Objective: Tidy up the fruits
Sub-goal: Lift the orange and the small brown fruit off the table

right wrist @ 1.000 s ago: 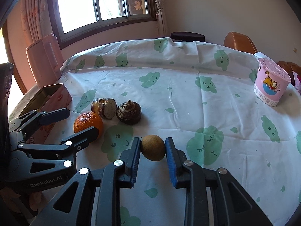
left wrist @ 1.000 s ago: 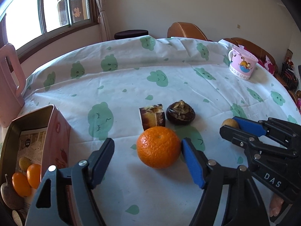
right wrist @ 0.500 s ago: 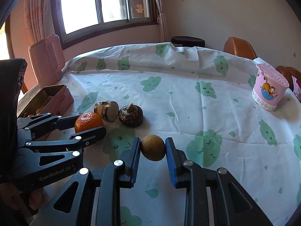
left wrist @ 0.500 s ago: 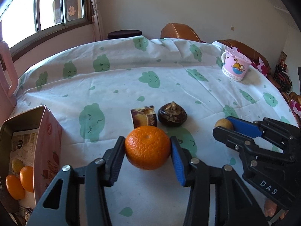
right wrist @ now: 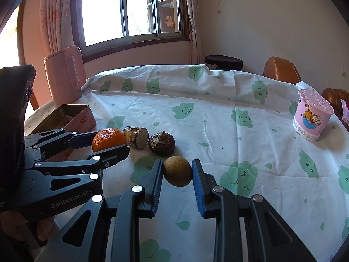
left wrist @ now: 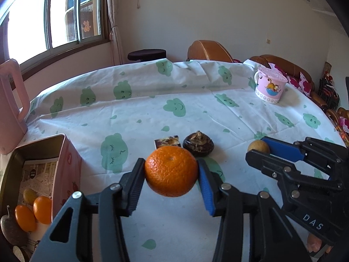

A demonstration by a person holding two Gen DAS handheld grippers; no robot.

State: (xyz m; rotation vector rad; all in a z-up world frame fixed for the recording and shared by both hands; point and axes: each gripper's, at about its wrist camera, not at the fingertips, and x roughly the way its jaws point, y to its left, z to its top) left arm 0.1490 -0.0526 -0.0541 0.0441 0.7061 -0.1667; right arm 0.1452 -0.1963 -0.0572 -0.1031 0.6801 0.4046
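With both grippers over the bench point(left wrist: 135, 118), I have the left gripper point(left wrist: 171, 172) pinching the orange point(left wrist: 171, 171) between its jaws, lifted clear of the cloth. My right gripper point(right wrist: 177, 172) has its jaws clamped on the small brown fruit point(right wrist: 177, 171), also off the cloth. Just beyond the orange sit a cut brown chunk point(right wrist: 135, 140) and a dark round bulb point(right wrist: 161, 144), side by side. At near left stands the open pink tin point(left wrist: 65, 170) with small orange fruits point(left wrist: 35, 214) inside. A pink cup point(left wrist: 270, 87) stands far right.
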